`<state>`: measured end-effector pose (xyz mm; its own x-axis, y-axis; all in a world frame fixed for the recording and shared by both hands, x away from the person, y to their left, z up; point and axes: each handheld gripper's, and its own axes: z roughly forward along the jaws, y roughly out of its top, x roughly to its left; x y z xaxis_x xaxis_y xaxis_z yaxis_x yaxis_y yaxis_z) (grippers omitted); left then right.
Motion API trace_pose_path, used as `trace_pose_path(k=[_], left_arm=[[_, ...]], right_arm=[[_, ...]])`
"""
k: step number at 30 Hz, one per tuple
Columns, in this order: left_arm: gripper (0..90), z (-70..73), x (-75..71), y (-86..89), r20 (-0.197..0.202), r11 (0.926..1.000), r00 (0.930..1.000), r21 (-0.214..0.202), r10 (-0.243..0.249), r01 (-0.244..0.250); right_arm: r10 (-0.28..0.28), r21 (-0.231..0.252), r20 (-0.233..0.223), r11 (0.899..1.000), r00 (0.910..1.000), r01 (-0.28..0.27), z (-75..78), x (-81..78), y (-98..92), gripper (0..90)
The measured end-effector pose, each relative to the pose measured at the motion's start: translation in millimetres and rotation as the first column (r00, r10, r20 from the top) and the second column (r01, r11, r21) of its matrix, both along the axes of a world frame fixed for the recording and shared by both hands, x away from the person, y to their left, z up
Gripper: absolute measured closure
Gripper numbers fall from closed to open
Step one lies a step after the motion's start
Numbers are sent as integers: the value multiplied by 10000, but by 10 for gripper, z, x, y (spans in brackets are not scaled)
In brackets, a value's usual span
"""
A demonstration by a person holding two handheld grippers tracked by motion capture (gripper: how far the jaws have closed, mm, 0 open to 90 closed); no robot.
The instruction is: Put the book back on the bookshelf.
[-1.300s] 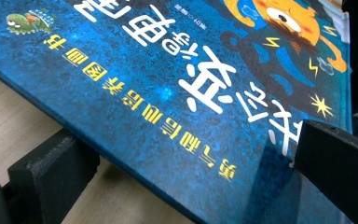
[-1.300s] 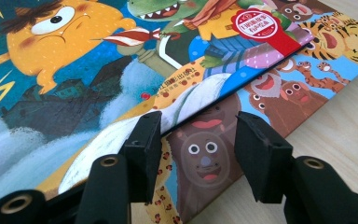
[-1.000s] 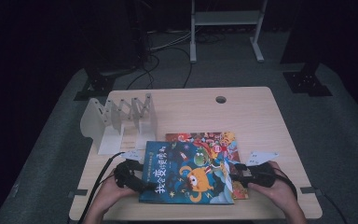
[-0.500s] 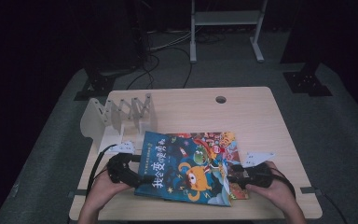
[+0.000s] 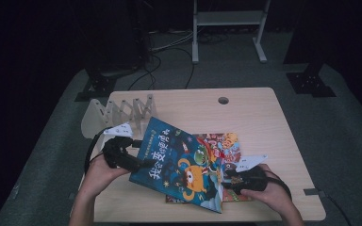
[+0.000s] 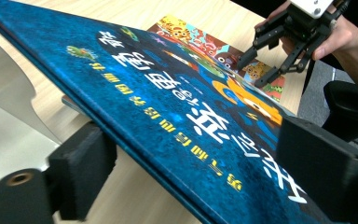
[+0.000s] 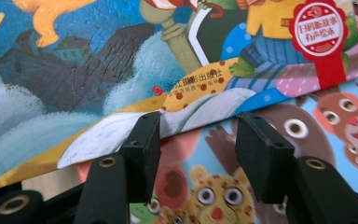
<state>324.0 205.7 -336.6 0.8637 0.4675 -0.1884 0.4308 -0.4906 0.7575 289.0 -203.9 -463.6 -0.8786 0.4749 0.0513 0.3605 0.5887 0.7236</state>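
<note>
Overhead, left gripper (image 5: 141,164) at centre-left clamps the left edge of the blue book (image 5: 184,162), lifted and tilted over a colourful book (image 5: 219,143) lying flat. Right gripper (image 5: 226,178) at lower right sits at the blue book's right edge. Light wooden table (image 5: 259,113); white rack (image 5: 115,110) at its upper left; dark room, grey floor.

Left gripper view: the blue book (image 6: 168,102) runs between the two pads, which have just been closing on its edge. The other gripper (image 6: 261,65) in the upper right has its jaws parted.

Right gripper view: jaws stand narrowly apart, nothing between the pads, tips at the blue book's (image 7: 98,70) lower edge above the colourful book (image 7: 307,130).
</note>
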Motion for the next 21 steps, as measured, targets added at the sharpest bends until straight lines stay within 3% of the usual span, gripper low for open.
trace_pose_path(k=[9, 14, 21], left_arm=[[378, 237, 140, -27, 76, 9992, 9999, 392, -93, 90], [430, 289, 223, -81, -336, 9990, 9993, 407, -149, 163], [501, 437, 371, -108, -595, 9979, 9978, 558, -290, 323]], right_arm=[[141, 69, 10, 9999, 9999, -142, 0, -39, 142, 486], [140, 93, 14, 9999, 9999, -140, 0, -54, 194, 490], [170, 247, 49, 9996, 9998, -171, -9, -70, 316, 492]])
